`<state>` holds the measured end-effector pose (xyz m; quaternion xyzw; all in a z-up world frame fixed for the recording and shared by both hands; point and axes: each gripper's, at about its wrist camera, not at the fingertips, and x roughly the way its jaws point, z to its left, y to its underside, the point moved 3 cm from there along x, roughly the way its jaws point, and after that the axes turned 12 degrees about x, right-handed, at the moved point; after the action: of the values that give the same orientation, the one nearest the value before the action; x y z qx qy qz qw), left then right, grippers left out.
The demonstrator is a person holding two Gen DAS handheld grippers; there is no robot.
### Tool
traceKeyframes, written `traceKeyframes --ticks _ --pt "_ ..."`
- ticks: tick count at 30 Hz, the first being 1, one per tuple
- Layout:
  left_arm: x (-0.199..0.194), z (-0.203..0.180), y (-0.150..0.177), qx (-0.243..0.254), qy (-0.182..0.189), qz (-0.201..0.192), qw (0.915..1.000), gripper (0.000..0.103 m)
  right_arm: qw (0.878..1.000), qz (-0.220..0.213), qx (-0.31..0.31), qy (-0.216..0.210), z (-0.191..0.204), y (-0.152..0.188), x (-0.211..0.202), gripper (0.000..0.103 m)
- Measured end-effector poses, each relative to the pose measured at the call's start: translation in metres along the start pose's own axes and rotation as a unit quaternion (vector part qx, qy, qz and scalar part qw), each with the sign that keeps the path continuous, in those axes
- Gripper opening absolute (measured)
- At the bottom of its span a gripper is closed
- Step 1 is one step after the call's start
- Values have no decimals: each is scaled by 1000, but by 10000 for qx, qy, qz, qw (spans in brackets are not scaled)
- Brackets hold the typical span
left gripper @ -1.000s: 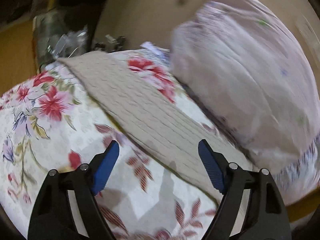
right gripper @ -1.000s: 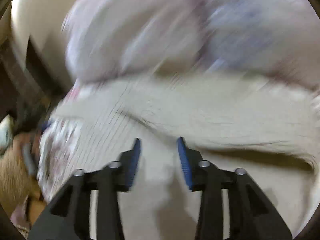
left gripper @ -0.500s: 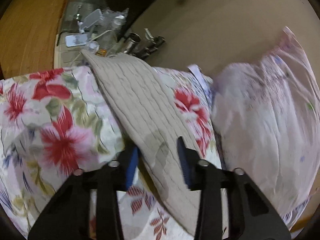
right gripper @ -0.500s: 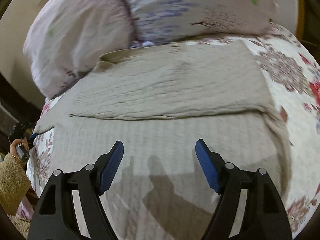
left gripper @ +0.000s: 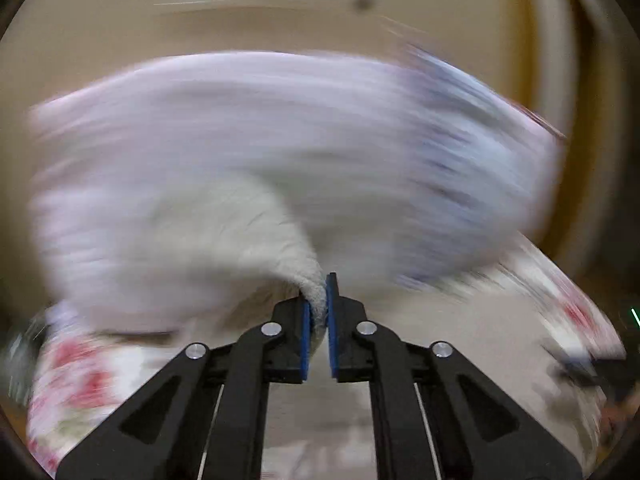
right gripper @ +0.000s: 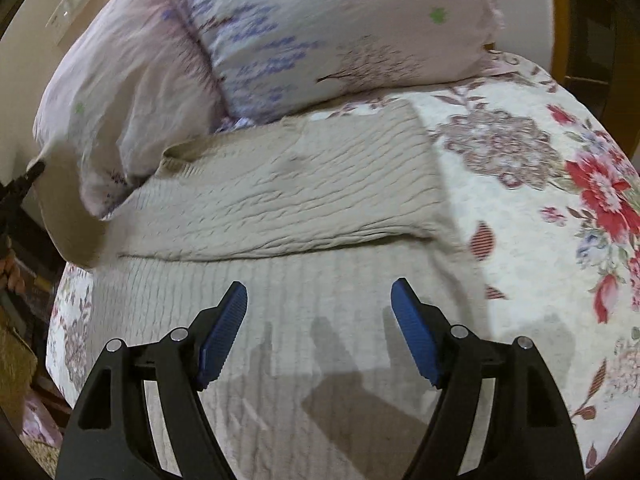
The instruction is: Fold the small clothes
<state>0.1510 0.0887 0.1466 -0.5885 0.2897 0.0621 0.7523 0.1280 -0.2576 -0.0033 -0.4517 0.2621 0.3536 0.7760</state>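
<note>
A beige knitted garment (right gripper: pixel 288 200) lies spread on the floral bedspread (right gripper: pixel 540 208), with one part folded over along a crease across its middle. My right gripper (right gripper: pixel 319 298) is open and empty, hovering over the garment's near half. In the blurred left wrist view my left gripper (left gripper: pixel 319 292) is shut on an edge of the beige garment (left gripper: pixel 280 240) and holds it lifted above the bed.
Two pale lilac pillows (right gripper: pixel 280 40) lie at the head of the bed, right behind the garment; they fill the left wrist view (left gripper: pixel 360 152) as a blur. A beige wall (left gripper: pixel 120 20) stands behind. A wall switch plate (right gripper: pixel 70 4) is at the upper left.
My left gripper has closed on the garment's edge and swung fast, lifting it toward the pillows. My right gripper opened from near shut half a second back and has stayed open above the garment.
</note>
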Motion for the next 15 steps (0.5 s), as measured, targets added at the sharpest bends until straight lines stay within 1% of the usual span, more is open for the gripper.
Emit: traceKeyframes --ticks 1,2,3,4,5,6,7,8,9,10,11,12,13,14,15 --pt "11 -35 0 250 299 153 9991 18 10000 5 23 19 -3 0 -1 76" --pt "20 -70 8 480 513 408 9967 27 10000 19 46 47 -7 0 -2 76" --pt "23 -87 17 565 615 564 9949 36 10000 31 65 64 -11 1 -4 76" --pt "19 -97 28 593 646 650 9940 42 9999 36 93 80 -17 3 -9 76" --pt "10 -98 44 559 552 704 9944 54 9999 37 120 94 -23 5 -14 76" --pt "0 -91 57 456 399 742 9954 69 9998 37 143 117 -30 7 -19 76" --pt "-13 -74 74 222 187 814 9963 76 9997 46 195 151 -40 11 -26 76" --pt "-23 -60 87 7 84 891 9960 81 9995 73 259 170 -49 15 -31 75" --pt "-34 -45 103 -247 -20 1050 9942 82 9988 162 421 180 -63 21 -37 74" --pt "-43 -26 125 -564 -170 1344 9892 82 9982 226 522 160 -71 25 -39 70" --pt "-47 -17 137 -738 -244 1520 9853 82 9969 346 696 96 -81 32 -41 64" --pt "-53 -4 156 -1028 -318 1755 9786 82 9945 535 903 -18 -92 41 -42 61" --pt "-59 6 176 -1381 -277 1959 9705 82 9922 698 1032 -93 -98 48 -41 53" --pt "-62 7 187 -1629 -177 2043 9651 80 9897 846 1137 -193 -102 56 -40 51" --pt "-68 10 199 -1855 -60 2105 9598 78 9890 835 1180 -306 -104 61 -44 49"
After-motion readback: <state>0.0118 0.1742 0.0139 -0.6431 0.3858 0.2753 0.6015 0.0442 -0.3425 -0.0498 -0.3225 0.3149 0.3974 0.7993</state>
